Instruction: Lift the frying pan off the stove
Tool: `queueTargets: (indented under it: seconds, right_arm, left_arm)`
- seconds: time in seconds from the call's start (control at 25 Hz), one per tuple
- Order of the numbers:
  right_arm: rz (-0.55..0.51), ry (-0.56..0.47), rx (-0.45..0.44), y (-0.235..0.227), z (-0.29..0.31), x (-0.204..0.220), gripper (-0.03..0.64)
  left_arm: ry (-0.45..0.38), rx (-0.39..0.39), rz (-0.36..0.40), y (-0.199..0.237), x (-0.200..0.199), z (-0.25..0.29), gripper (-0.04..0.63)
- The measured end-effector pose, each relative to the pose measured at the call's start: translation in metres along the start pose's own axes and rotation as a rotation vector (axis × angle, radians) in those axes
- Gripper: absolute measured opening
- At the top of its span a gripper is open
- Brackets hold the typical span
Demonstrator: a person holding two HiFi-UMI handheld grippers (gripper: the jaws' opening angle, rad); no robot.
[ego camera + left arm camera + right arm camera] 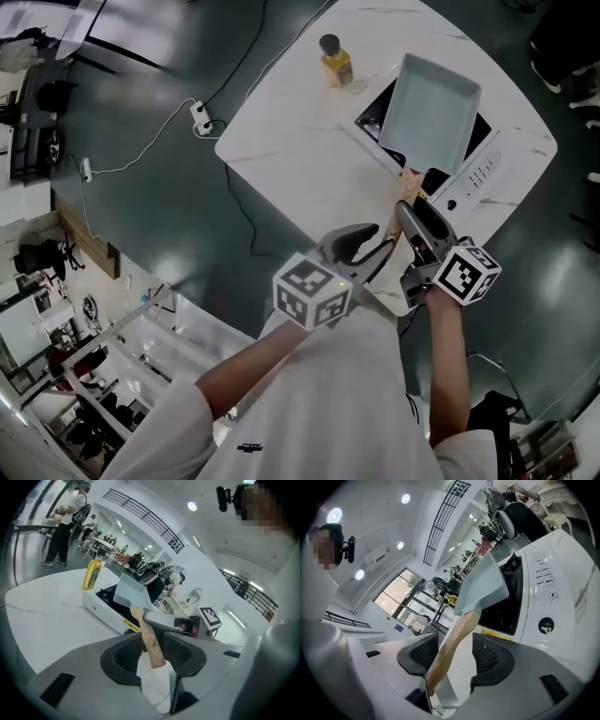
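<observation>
A pale blue-grey square frying pan [431,112] sits on the white induction stove [476,167] at the table's far right. Its wooden handle [407,187] points back toward me. My left gripper [366,248] is at the handle's free end, and its jaws stand wide on either side of the wood [151,641] without touching it. My right gripper [411,218] is further up the handle. There the wood [449,651] runs between the ribbed pads, close to the left one, with a clear gap on the right. The pan [485,588] rests flat on the black cooktop [511,606].
A yellow bottle [336,61] with a dark cap stands on the white table [300,159] left of the stove. A power strip [200,117] and cables lie on the dark floor. People and desks show far behind in the left gripper view.
</observation>
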State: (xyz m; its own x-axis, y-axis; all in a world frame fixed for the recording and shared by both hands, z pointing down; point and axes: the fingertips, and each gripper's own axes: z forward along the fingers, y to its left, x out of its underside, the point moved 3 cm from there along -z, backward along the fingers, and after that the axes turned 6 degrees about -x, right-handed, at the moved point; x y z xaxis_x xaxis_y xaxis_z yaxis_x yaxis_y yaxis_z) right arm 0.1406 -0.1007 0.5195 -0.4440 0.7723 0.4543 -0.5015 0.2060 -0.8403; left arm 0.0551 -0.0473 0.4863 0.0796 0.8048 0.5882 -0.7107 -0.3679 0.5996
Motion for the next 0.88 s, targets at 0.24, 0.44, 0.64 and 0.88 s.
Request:
queueTargets:
  seconds: [0.24,0.44,0.64,0.88]
  right_arm:
    - [0.092,0.003,-0.063,-0.005,0.013,0.001,0.198]
    - [0.135,0.005,-0.085,-0.006,0.017,0.002,0.187]
    - [0.164,-0.004,-0.108,-0.005,0.018,0.002,0.17]
    - [0.173,-0.014,-0.13,-0.002,0.022,0.001,0.15]
  left_arm:
    - [0.033,0.02,-0.037,0.004,0.007,0.013,0.141]
    - [0.078,0.088,-0.118,0.002,0.016,0.019,0.137]
    - [0.095,0.131,-0.157,0.001,0.023,0.024,0.135]
    - [0.107,0.132,-0.194,0.003,0.026,0.024,0.106]
